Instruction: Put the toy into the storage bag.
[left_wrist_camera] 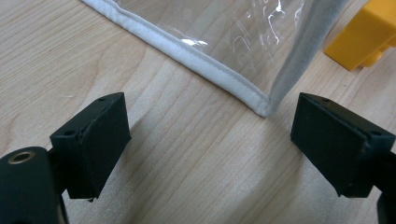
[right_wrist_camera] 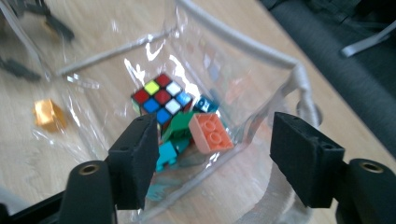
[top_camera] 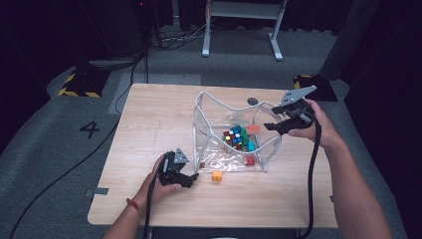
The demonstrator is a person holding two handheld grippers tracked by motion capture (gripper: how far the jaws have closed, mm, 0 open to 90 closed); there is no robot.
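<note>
A: High view: the left gripper (top_camera: 191, 177), jaws gaping and empty, is nearing the yellow brick (top_camera: 217, 176) lying by the clear bag's (top_camera: 209, 107) near edge, toward the table's (top_camera: 149, 119) near edge.

B: The right gripper (top_camera: 272, 127), also gaping, is hovering over the bag's rim. One yellow brick outside; one puzzle cube (right_wrist_camera: 161, 97) and several bricks inside. Next, I'd judge: close on it.

left tool (top_camera: 191, 178): jaws apart | right tool (top_camera: 271, 127): jaws apart, raised

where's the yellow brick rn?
High view: the yellow brick lies on the table, outside the clear bag by its near edge, just right of the left gripper.
</note>
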